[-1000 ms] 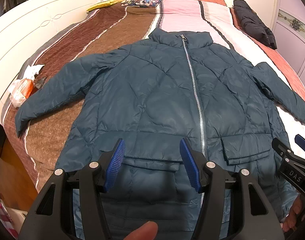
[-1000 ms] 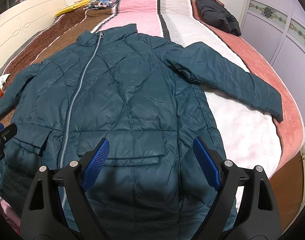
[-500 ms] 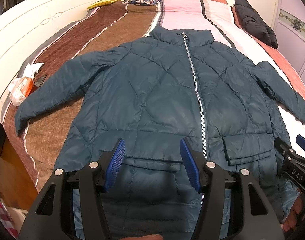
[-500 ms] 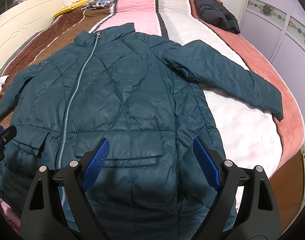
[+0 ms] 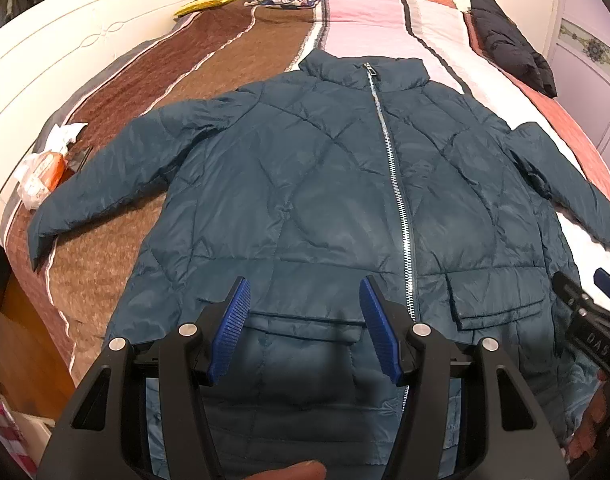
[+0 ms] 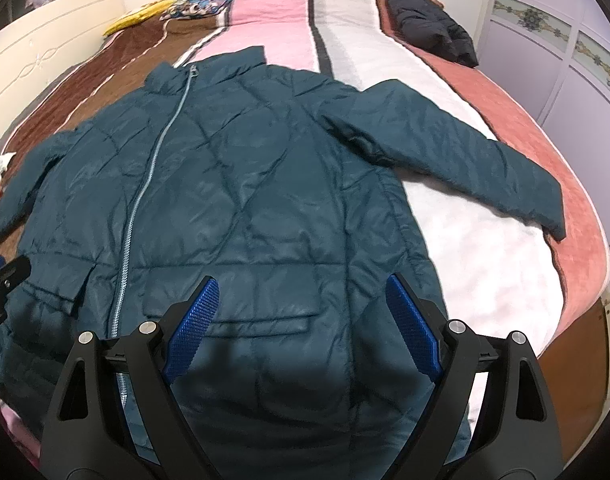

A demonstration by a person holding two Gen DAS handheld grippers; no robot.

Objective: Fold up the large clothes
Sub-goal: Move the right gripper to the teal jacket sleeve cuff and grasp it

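Your left hand-held gripper (image 5: 305,326) is spread with nothing between its blue pads, poised over the left pocket flap (image 5: 305,322) of the teal jacket (image 5: 325,184). Your right hand-held gripper (image 6: 301,326) is spread too, wider and empty, above the other pocket. The jacket lies zipped and front-up on the bed (image 6: 485,264), collar away from you, both sleeves splayed out.

If you pinch only the slick quilted shell, it will likely slip free or lift a single layer, so the fold bunches. The right sleeve (image 6: 457,160) reaches near the bed's edge and could slide off when you drag it. The left cuff (image 5: 45,228) lies near the snack packet (image 5: 41,172), which a sweeping fold may catch.
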